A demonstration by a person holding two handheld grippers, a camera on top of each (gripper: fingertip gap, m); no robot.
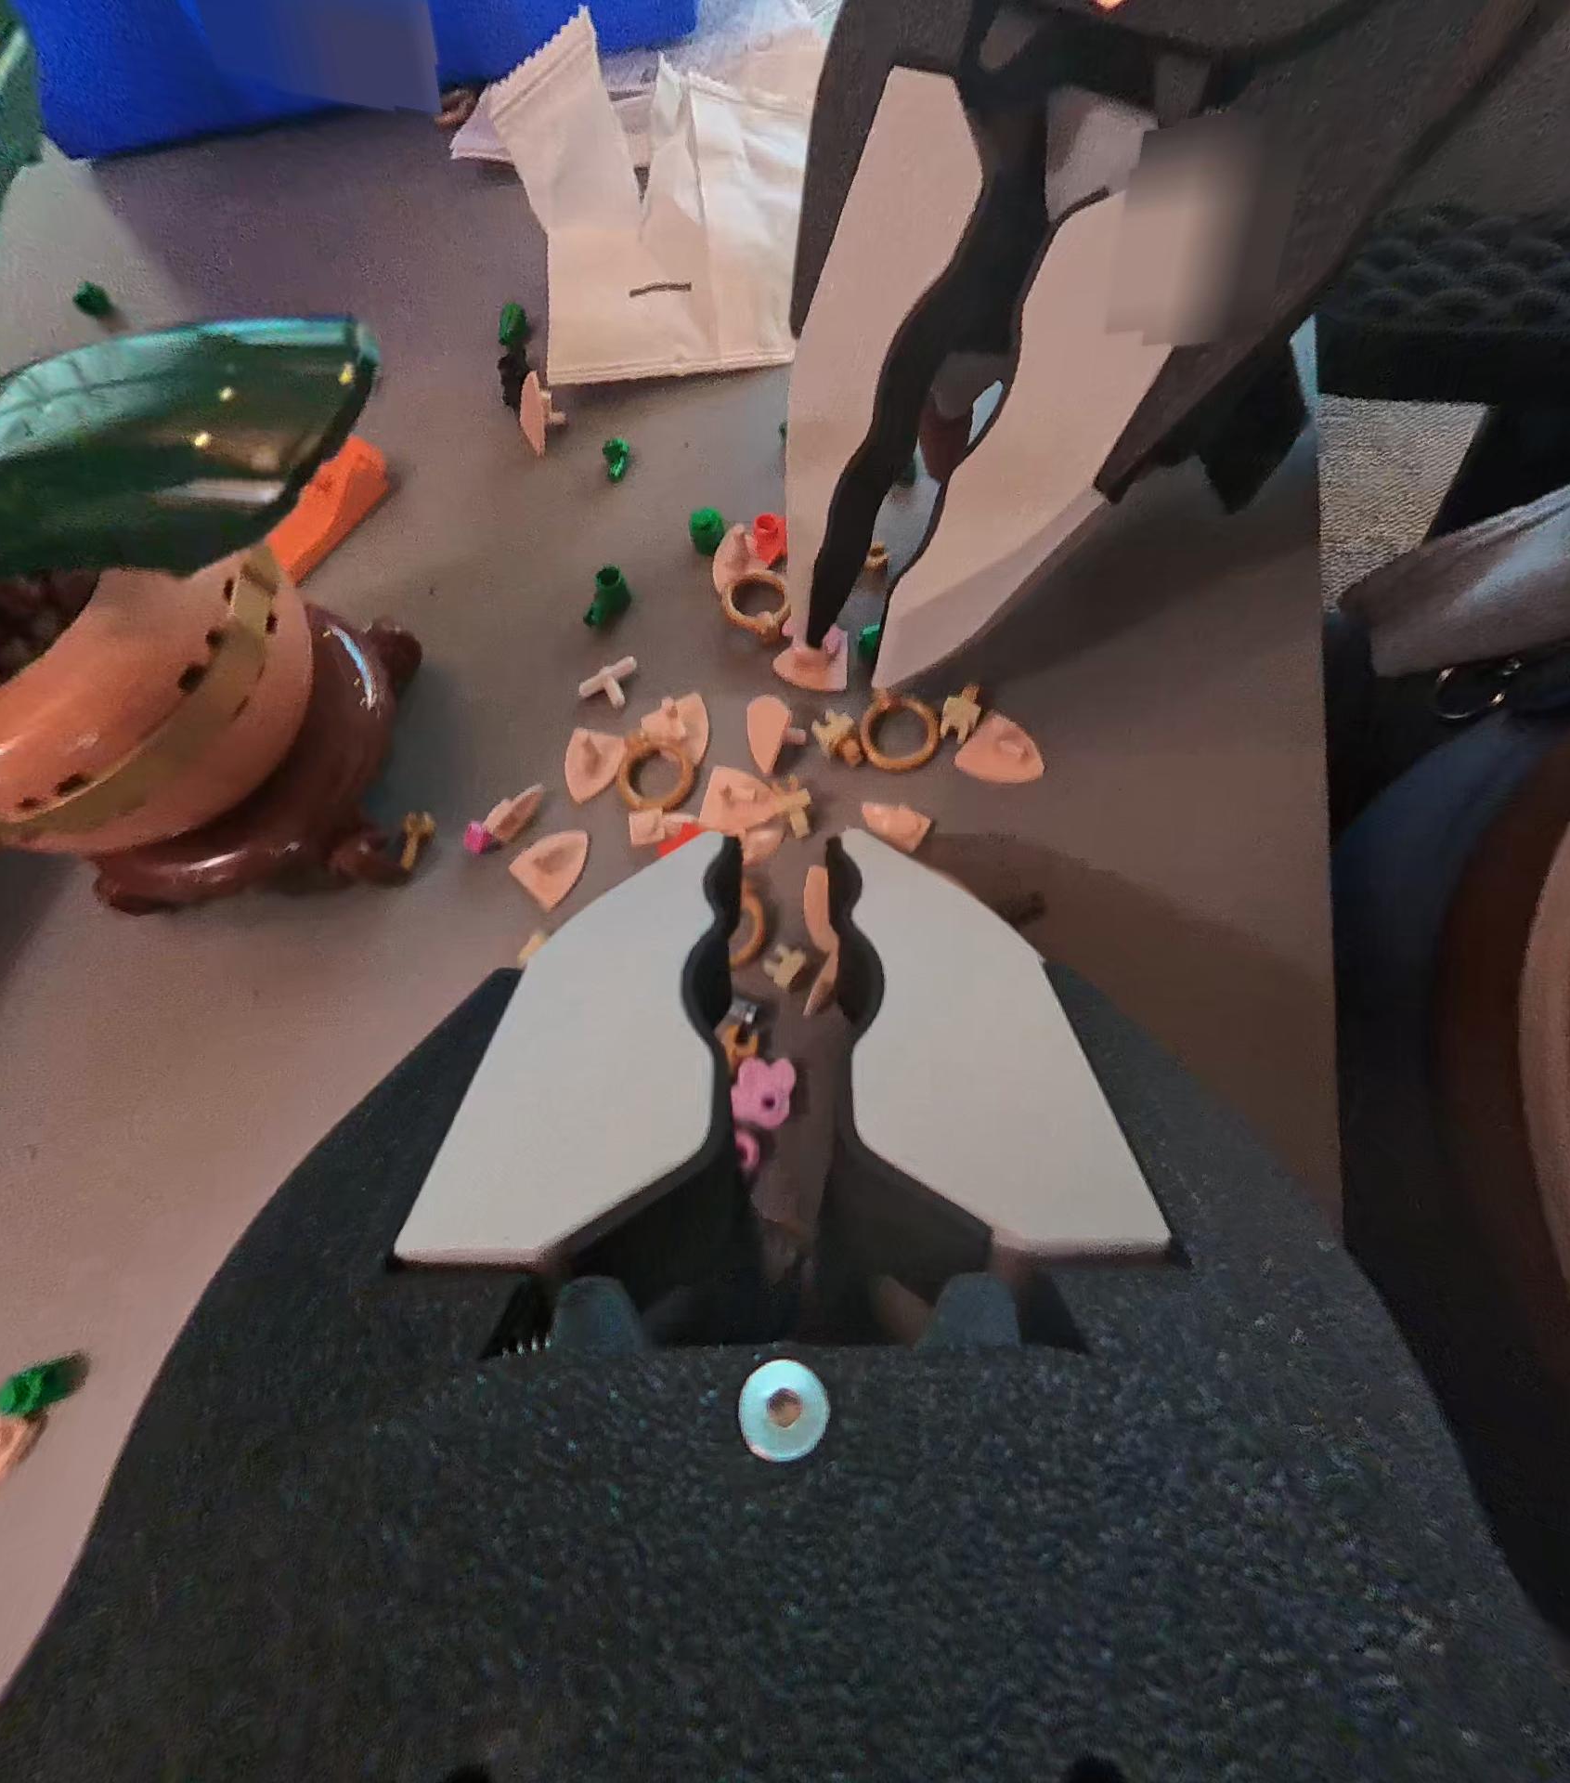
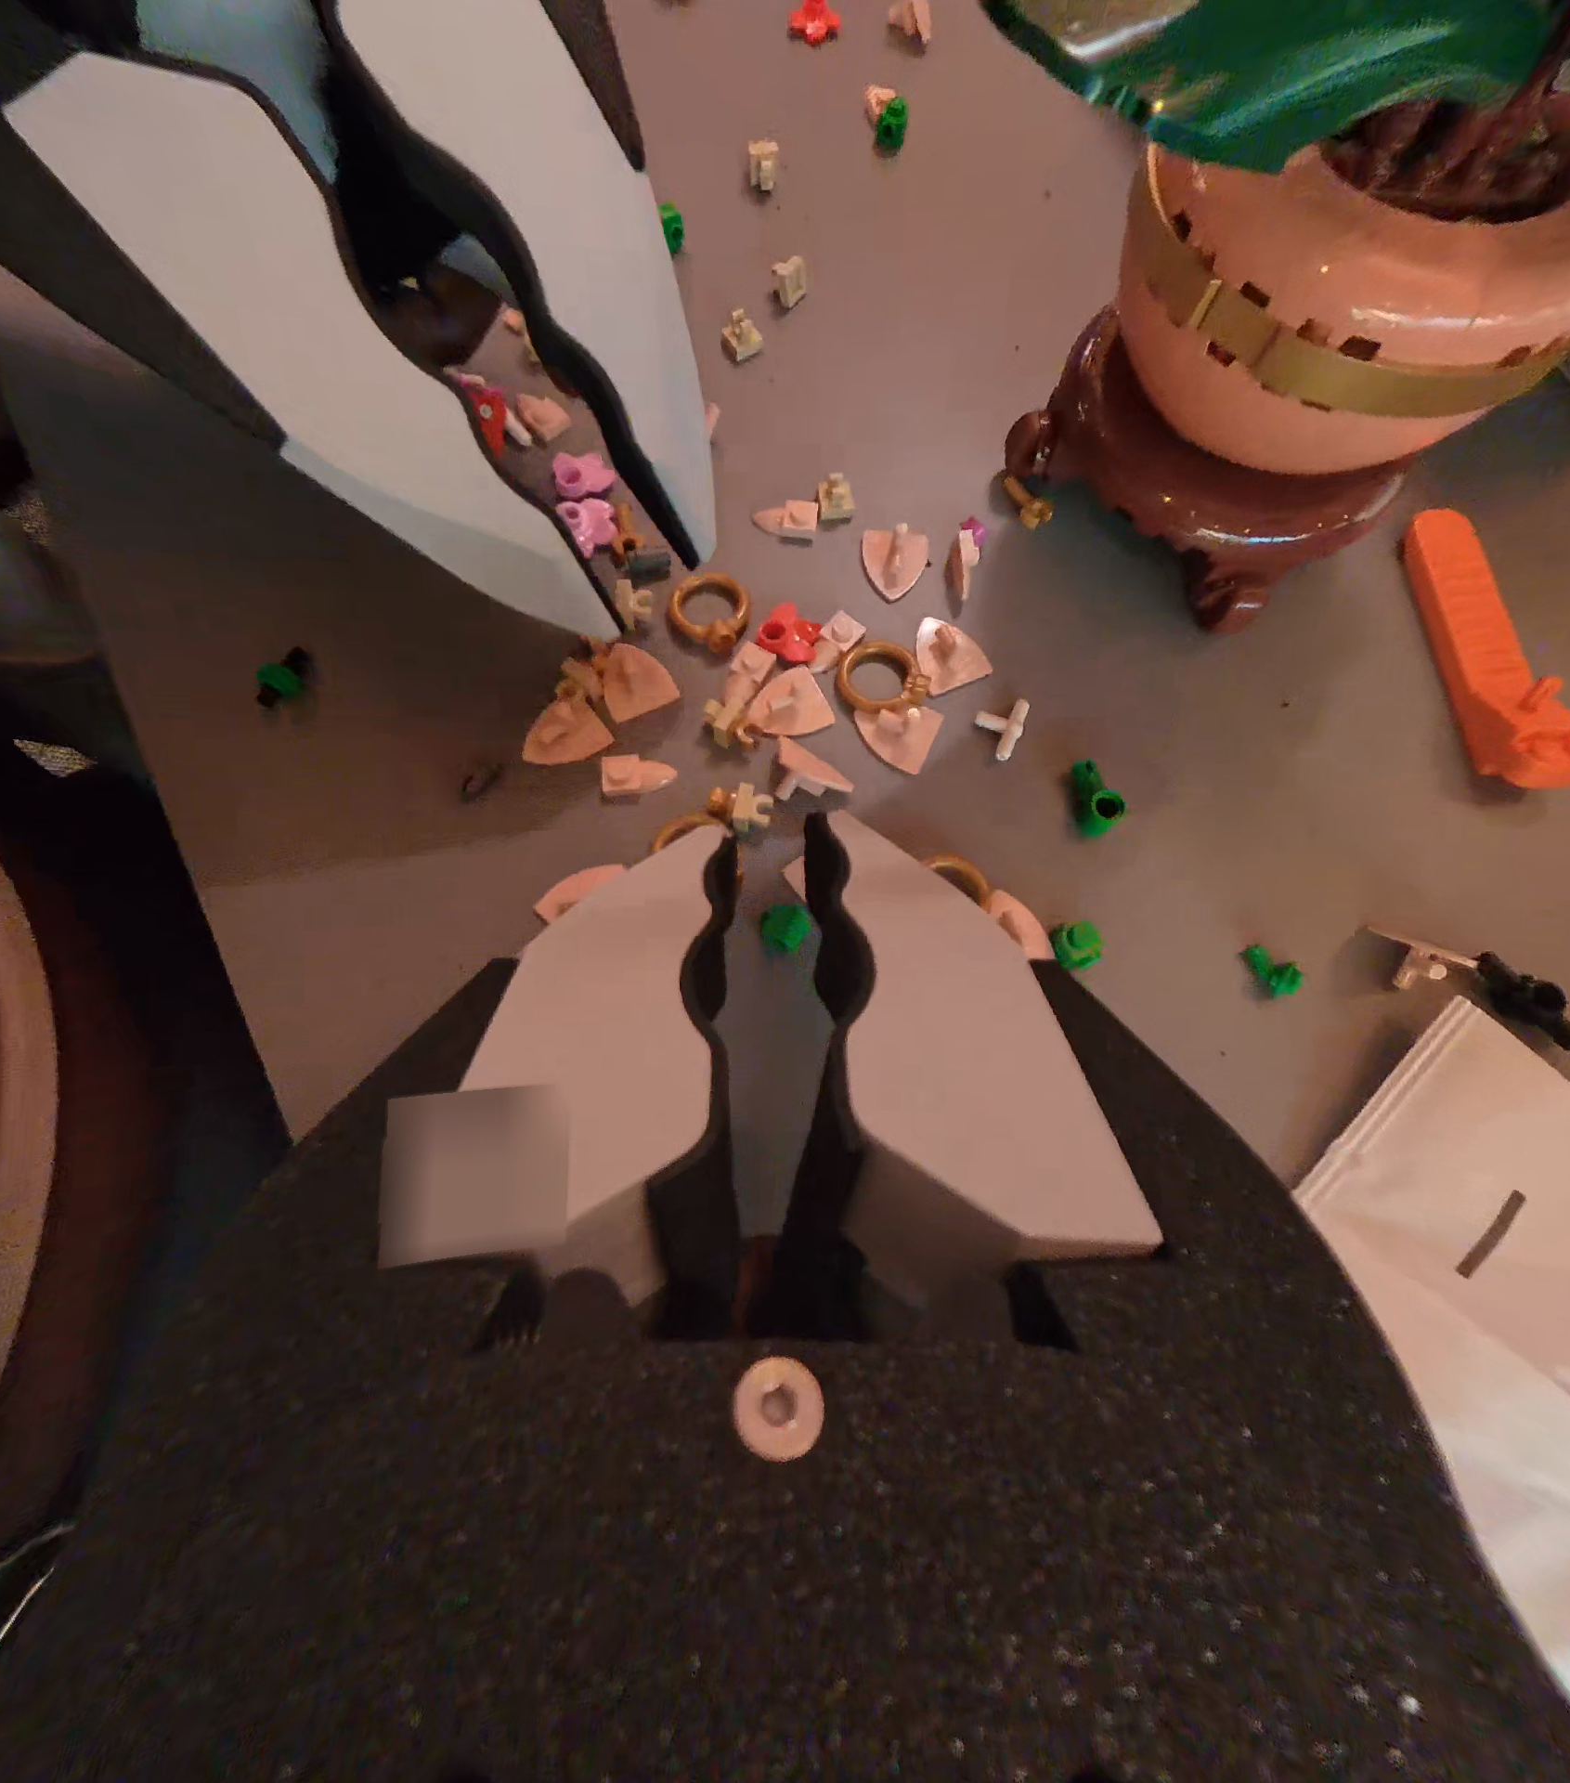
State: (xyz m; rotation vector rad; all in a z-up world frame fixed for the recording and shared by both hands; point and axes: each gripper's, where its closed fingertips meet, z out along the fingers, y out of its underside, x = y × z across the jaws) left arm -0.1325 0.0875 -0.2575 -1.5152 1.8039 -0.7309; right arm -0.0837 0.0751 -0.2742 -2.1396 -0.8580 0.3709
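Our left gripper hangs low over a scatter of small toy-brick parts, its jaws narrowly parted with nothing between them; pink flower pieces lie on the table beneath the gap. Our right gripper hovers over the same heap from the opposite side, jaws likewise a little apart and gripping nothing, a green stud on the table between its fingers.

From the right wrist view we count two gold rings in full sight and two more half hidden by the fingers, roughly a dozen peach petal-shaped plates, one red flower in the heap, one white T-shaped connector, and about nine green studs spread around. One orange brick separator lies near one brick-built potted plant with dark green leaves and a brown base. White paper bags lie at the far edge.

Everything rests on a grey tabletop. A blue bin stands behind the bags.
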